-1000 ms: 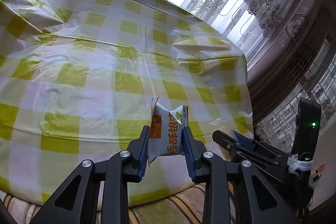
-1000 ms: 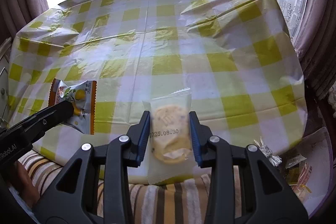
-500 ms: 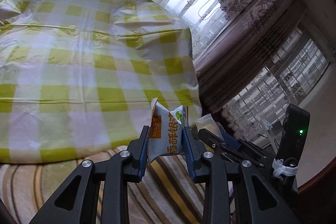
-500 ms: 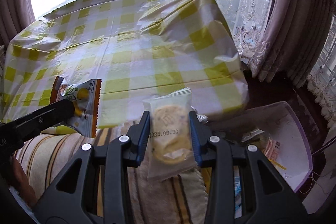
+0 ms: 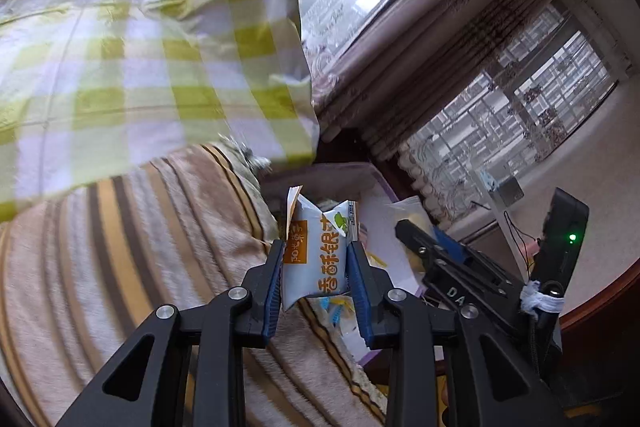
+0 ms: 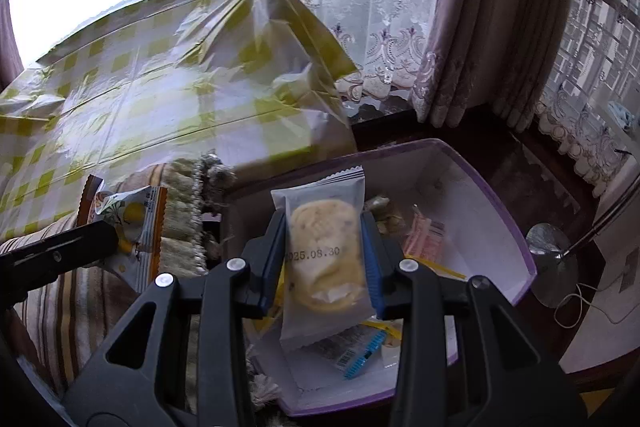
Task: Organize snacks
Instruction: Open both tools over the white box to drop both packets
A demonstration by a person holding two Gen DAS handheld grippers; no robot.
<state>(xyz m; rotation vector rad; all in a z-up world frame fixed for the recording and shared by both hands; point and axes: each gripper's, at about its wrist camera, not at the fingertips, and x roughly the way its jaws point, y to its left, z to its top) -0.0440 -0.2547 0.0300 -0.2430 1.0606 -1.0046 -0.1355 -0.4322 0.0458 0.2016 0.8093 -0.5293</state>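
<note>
The box [image 6: 500,195] sits right of the counter [image 6: 160,107], snack packets [image 6: 424,239] lying inside. Right tool [image 6: 324,259] holds a cookie packet [image 6: 324,251] above the box; left tool [image 5: 316,267] alongside, left.

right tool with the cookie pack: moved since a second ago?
Yes. The right tool, shut on the cookie packet, swung rightward off the checkered tablecloth and now hangs over the purple-rimmed box beside the table.
</note>
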